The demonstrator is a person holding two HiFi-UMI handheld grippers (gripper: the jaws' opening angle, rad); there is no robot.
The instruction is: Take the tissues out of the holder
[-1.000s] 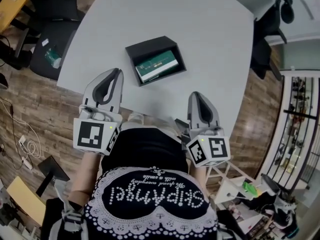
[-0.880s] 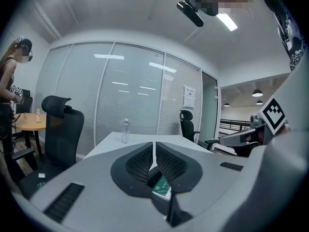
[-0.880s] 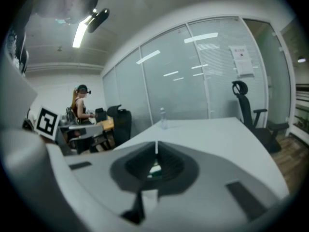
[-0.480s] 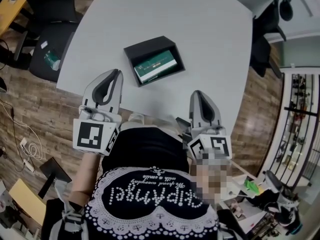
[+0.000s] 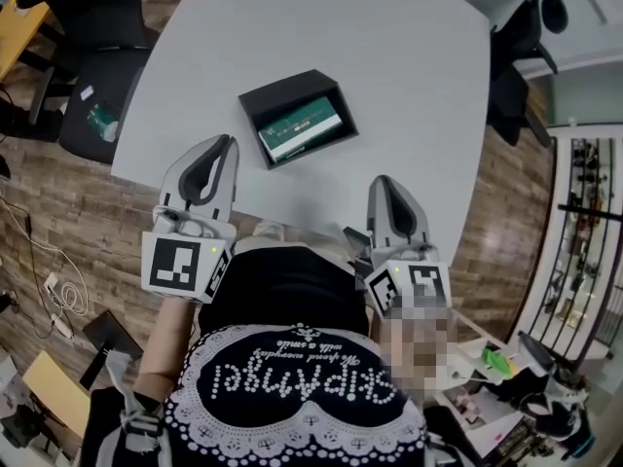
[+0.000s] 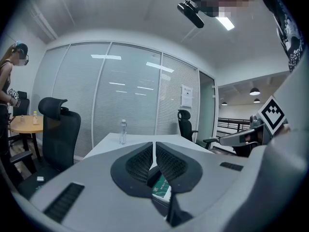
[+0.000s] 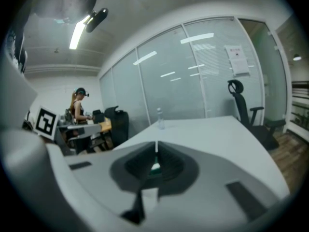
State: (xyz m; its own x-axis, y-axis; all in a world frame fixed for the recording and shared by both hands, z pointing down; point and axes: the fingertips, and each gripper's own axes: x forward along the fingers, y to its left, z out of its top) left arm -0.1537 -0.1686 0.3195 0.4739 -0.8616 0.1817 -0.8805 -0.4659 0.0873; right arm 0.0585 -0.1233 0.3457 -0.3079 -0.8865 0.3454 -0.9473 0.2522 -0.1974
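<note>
Tissues (image 5: 300, 130), a green pack, lie in the black holder (image 5: 275, 97) at mid-frame on the desk (image 5: 409, 66). At lower left, the left claw (image 5: 223, 146) points up-frame, jaws together and empty. At lower right, the right claw (image 5: 385, 185) is parallel to it and seemingly closed too.

Slight head-view drift — holder (image 5: 284, 100) fractionally left in frame.
</note>
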